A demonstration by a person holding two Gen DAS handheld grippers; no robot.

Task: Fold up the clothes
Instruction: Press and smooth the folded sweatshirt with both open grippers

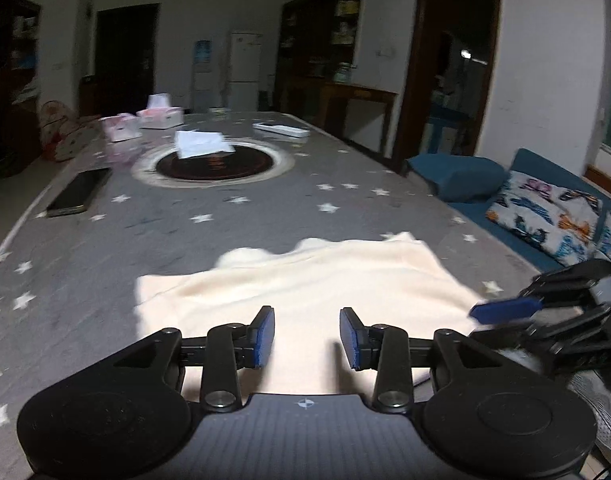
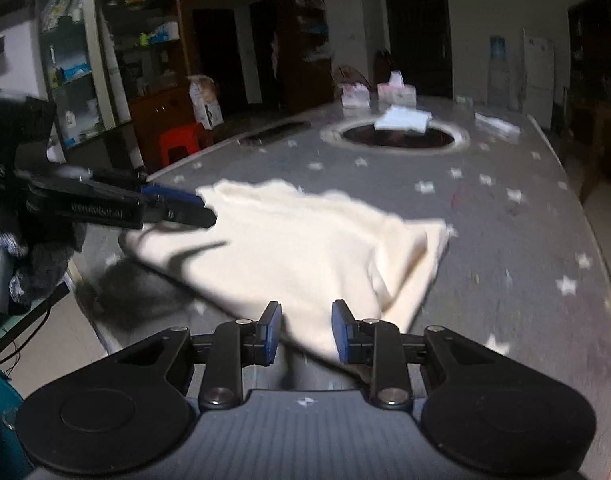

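A cream garment (image 1: 305,280) lies folded on the grey star-patterned tablecloth (image 1: 225,224) near the front edge. My left gripper (image 1: 307,338) hovers over its near side, open, with nothing pinched between the blue pads. In the right wrist view the same garment (image 2: 305,240) spreads ahead, one corner reaching under the right gripper (image 2: 306,332), which is open with a narrow gap and its pads off the cloth. The left gripper (image 2: 205,208) shows at the garment's far left edge. In the left wrist view the right gripper (image 1: 485,322) enters at the garment's right edge.
A dark phone (image 1: 79,196) lies at the table's left. A round dark inset (image 1: 215,164) in the middle carries a white folded cloth (image 1: 201,144). Tissue boxes (image 1: 159,116) and a white tray (image 1: 281,130) stand at the far end. A blue sofa with cushions (image 1: 545,216) runs along the right.
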